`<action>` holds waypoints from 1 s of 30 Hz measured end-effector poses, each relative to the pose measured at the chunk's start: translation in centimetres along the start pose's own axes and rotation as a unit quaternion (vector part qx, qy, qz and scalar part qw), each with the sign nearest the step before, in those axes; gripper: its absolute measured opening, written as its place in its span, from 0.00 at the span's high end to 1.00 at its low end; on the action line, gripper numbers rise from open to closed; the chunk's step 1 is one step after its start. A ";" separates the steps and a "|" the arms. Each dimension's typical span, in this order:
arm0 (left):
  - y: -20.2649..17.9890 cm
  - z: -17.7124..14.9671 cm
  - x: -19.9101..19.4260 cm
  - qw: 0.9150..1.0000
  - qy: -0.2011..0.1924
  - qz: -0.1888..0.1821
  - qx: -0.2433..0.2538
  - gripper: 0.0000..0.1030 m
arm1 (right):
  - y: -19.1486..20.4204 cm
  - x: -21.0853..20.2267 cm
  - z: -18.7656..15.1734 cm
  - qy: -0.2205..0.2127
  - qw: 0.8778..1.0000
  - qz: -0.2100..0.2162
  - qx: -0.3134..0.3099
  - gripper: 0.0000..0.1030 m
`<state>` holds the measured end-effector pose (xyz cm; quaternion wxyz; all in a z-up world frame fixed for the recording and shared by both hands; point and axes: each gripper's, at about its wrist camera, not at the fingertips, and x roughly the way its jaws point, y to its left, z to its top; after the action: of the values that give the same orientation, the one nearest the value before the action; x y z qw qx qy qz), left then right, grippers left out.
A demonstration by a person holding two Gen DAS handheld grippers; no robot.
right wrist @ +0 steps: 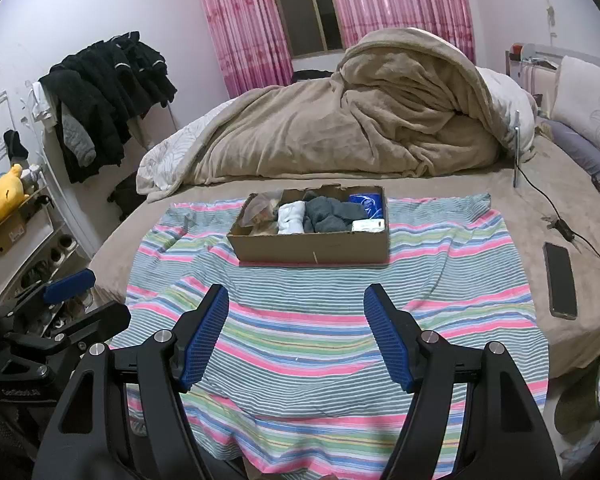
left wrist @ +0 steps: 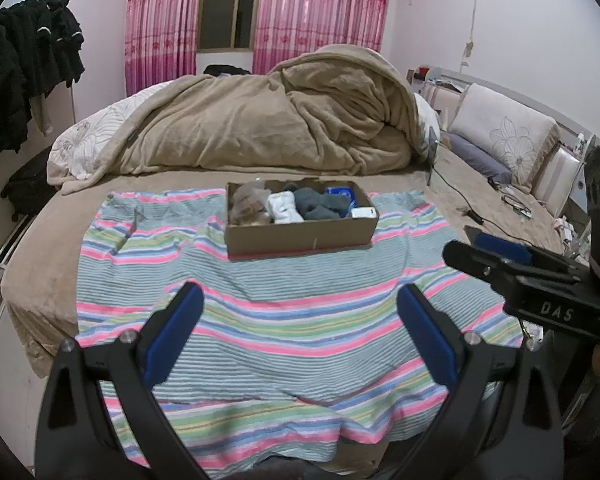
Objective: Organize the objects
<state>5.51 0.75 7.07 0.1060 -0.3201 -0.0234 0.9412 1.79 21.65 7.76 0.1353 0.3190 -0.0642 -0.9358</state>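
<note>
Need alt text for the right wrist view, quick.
An open cardboard box holding bagged items, white and grey clothes and blue packets sits on a striped cloth on a bed. The right tool hovers open before it; a phone lies at right.

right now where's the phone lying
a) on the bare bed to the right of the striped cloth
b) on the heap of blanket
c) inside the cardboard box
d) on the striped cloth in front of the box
a: in the right wrist view the dark phone lies flat on the tan bed, just off the right edge of the striped cloth, away from the cardboard box.
</note>
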 end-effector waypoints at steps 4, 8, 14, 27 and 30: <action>0.0 -0.1 0.2 1.000 0.002 0.002 0.000 0.05 | 0.0 0.4 -0.2 0.003 1.000 0.001 0.000 0.29; 0.3 -0.1 0.4 1.000 0.002 0.003 -0.002 0.05 | 0.0 0.7 -0.2 0.005 1.000 0.004 0.000 0.29; 0.7 -0.1 0.5 1.000 0.004 0.002 -0.006 0.05 | 0.3 1.0 -0.3 0.008 1.000 0.007 -0.002 0.29; 0.8 -0.1 0.5 1.000 0.005 0.003 -0.002 0.05 | 0.4 1.1 -0.2 0.012 1.000 0.006 -0.002 0.29; 1.0 0.3 0.2 1.000 -0.003 0.007 0.010 0.05 | 0.5 1.0 0.4 0.013 1.000 0.004 -0.004 0.29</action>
<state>4.96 -0.18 7.08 0.1029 -0.3161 -0.0124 0.9431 0.88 20.88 7.56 0.1417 0.3299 -0.0599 -0.9314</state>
